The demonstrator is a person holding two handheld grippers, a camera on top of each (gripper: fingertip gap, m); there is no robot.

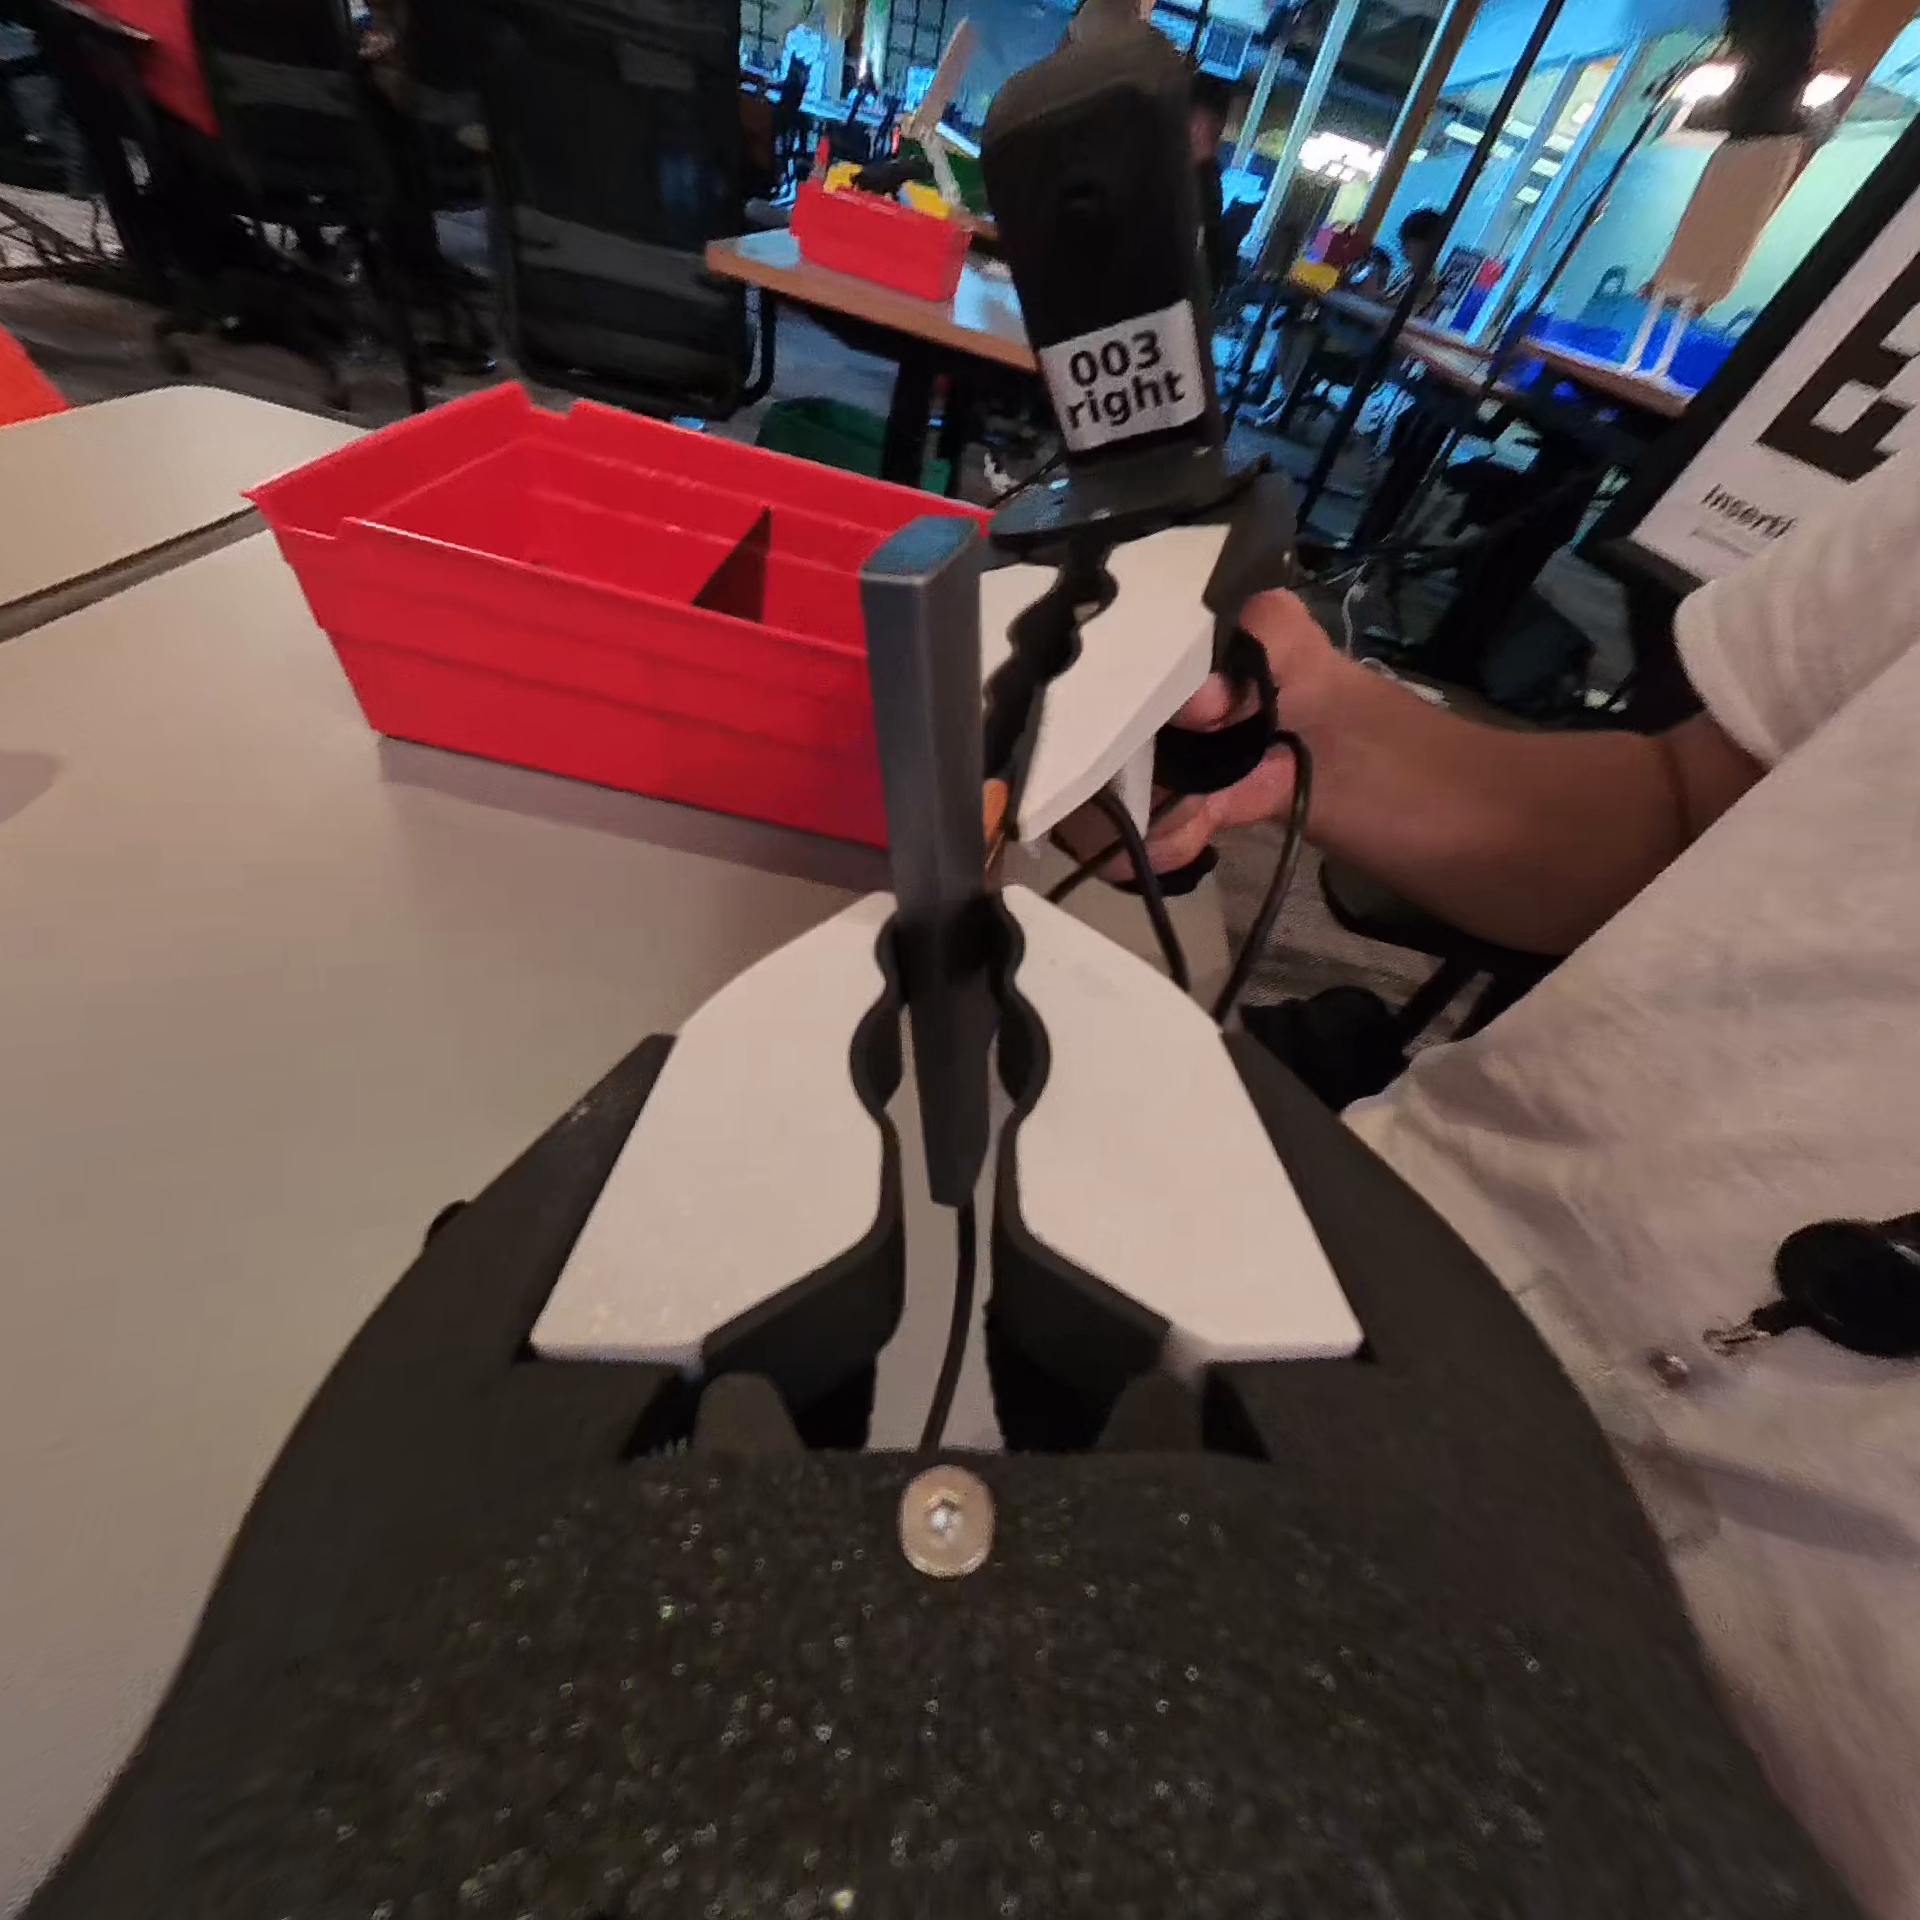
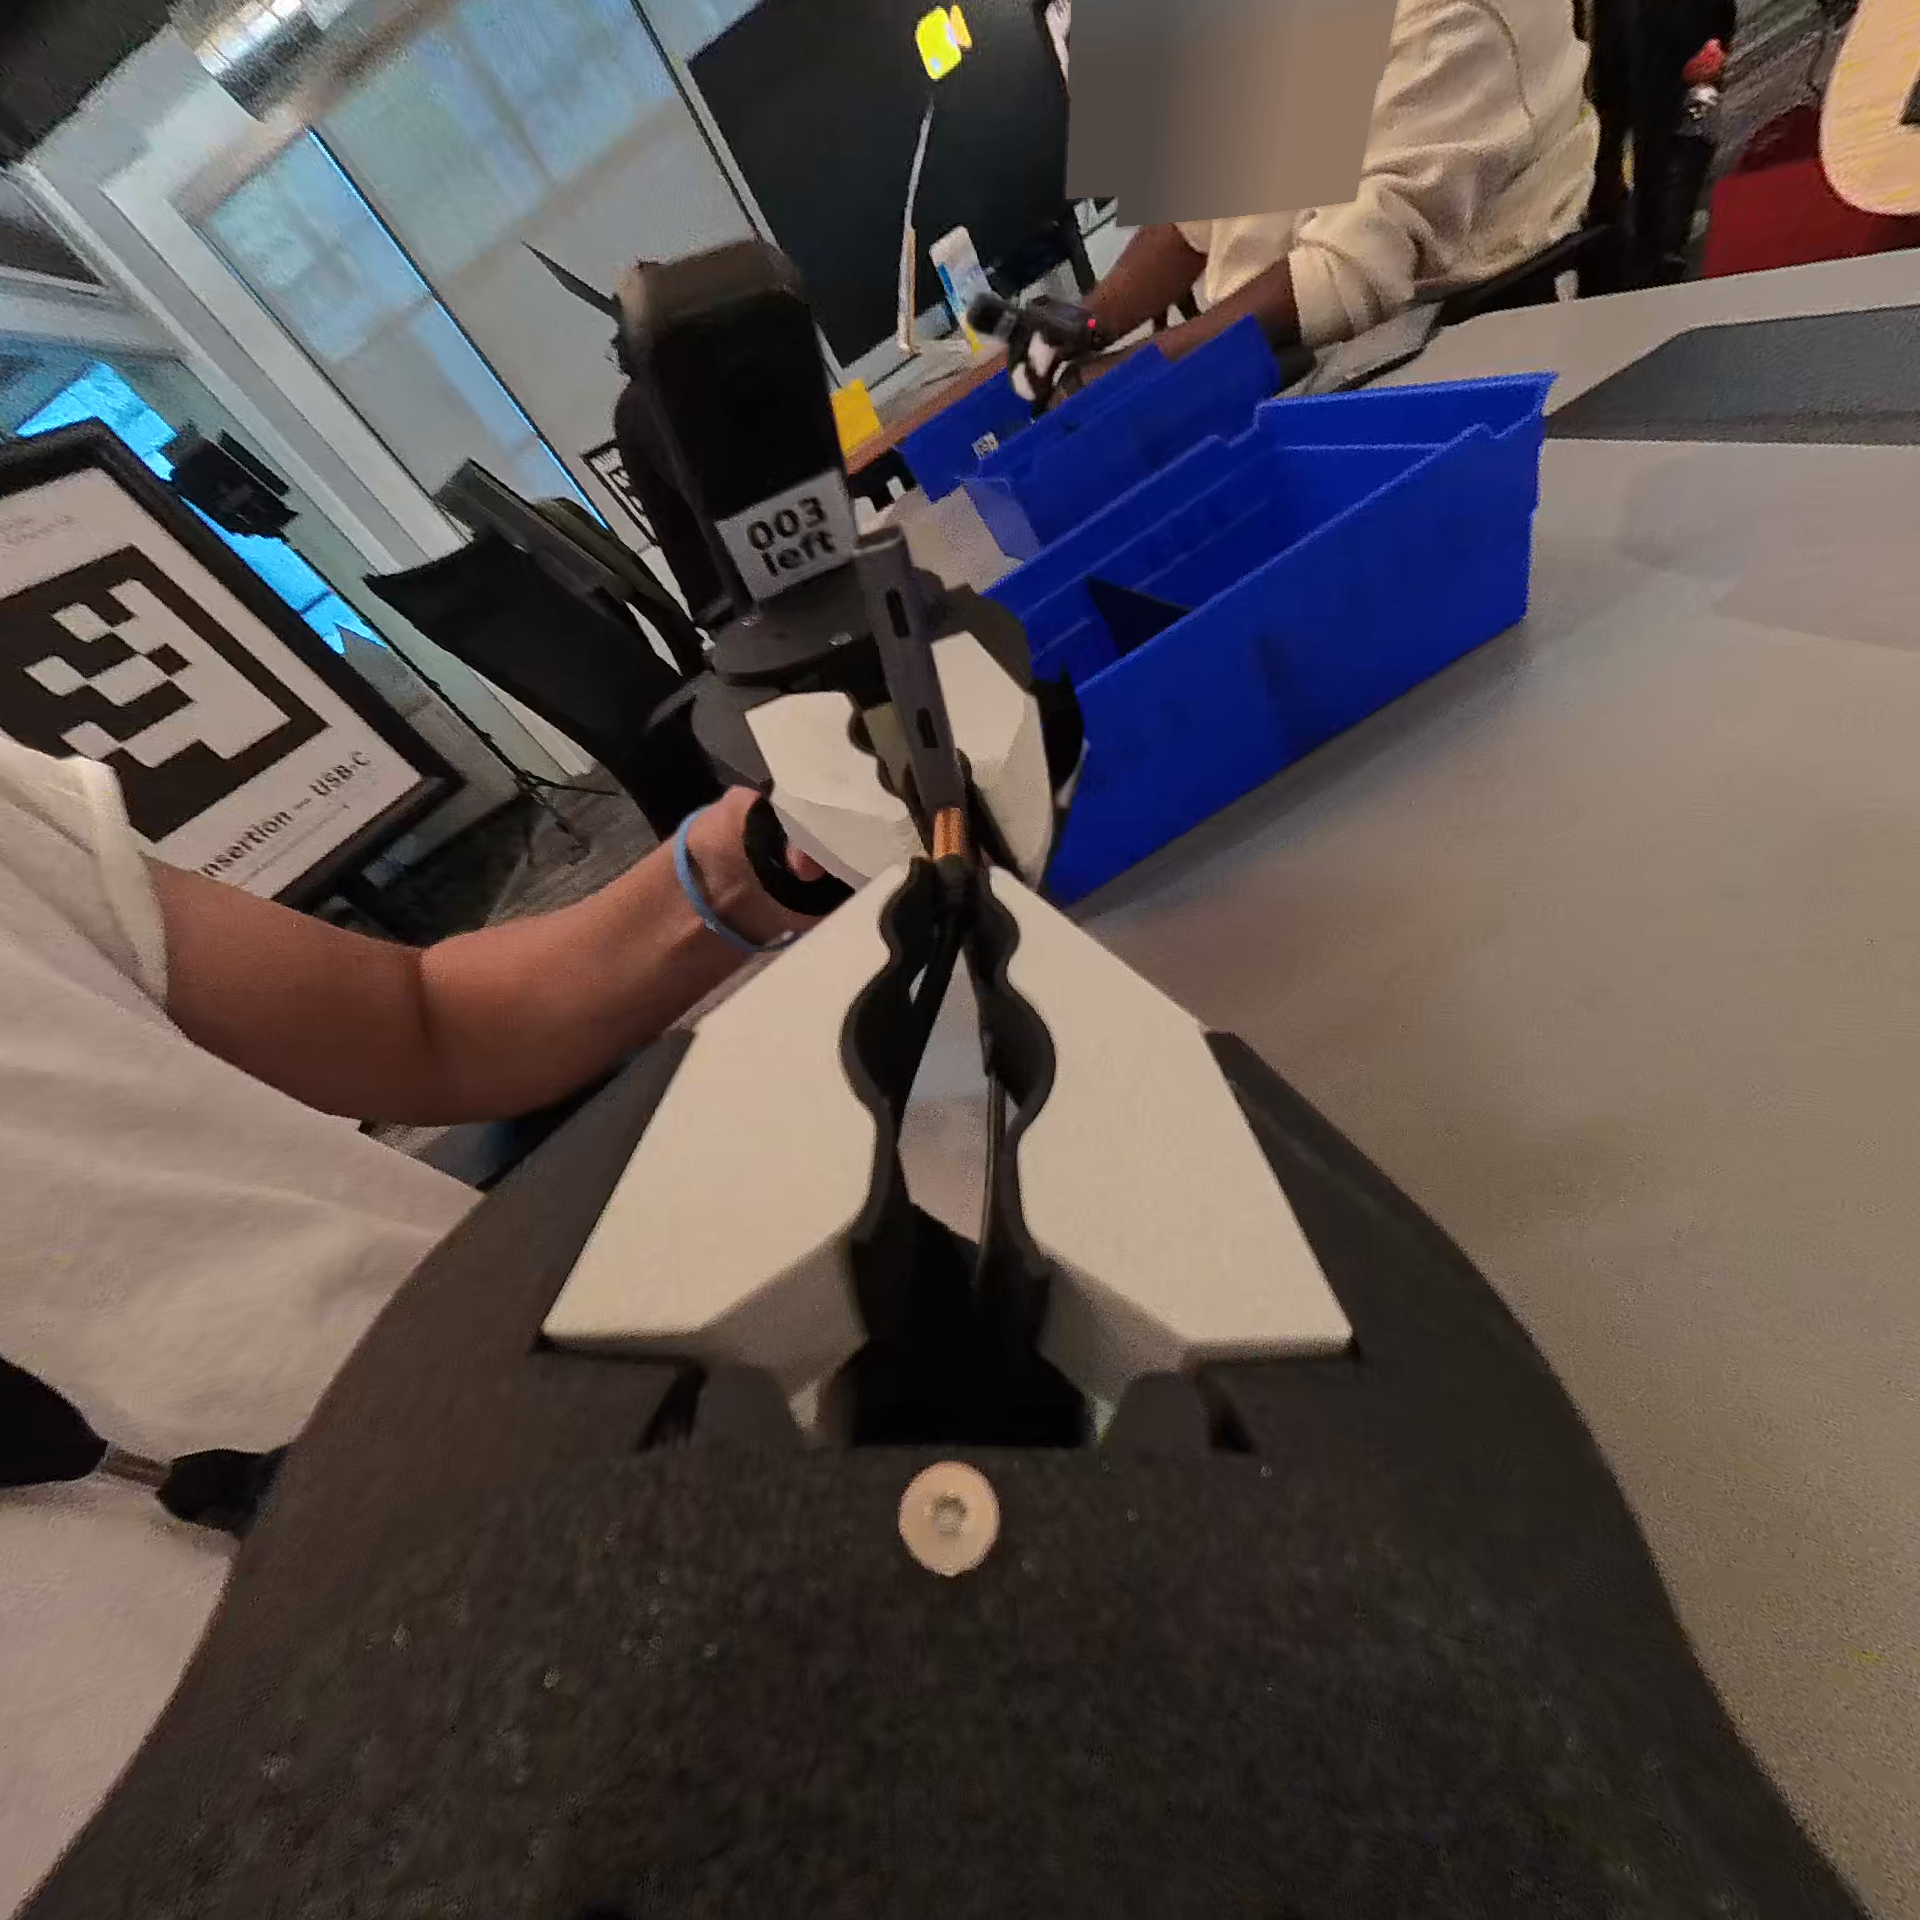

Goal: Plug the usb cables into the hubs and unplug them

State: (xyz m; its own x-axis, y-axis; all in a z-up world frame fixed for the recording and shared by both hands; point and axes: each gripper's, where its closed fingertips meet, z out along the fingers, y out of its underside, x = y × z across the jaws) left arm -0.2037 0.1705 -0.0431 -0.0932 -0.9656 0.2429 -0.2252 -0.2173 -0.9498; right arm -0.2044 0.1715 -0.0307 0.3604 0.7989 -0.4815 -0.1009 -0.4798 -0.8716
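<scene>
Left gripper point(image 1: 943, 1023) is clamped on the slim grey metal hub point(image 1: 928, 727), long axis standing nearly upright above the worktop point(image 1: 312, 987). Right gripper point(image 2: 948, 899) is pinched on the black cable's copper-coloured plug point(image 2: 951, 834), which meets the hub's side (seated or not, can't tell). Red bin point(image 1: 582, 644) sits behind

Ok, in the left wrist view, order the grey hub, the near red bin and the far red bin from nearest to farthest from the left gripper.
1. Grey hub: clamped upright in the left gripper.
2. Near red bin: ahead-left on the table.
3. Far red bin: on another table behind.
</scene>
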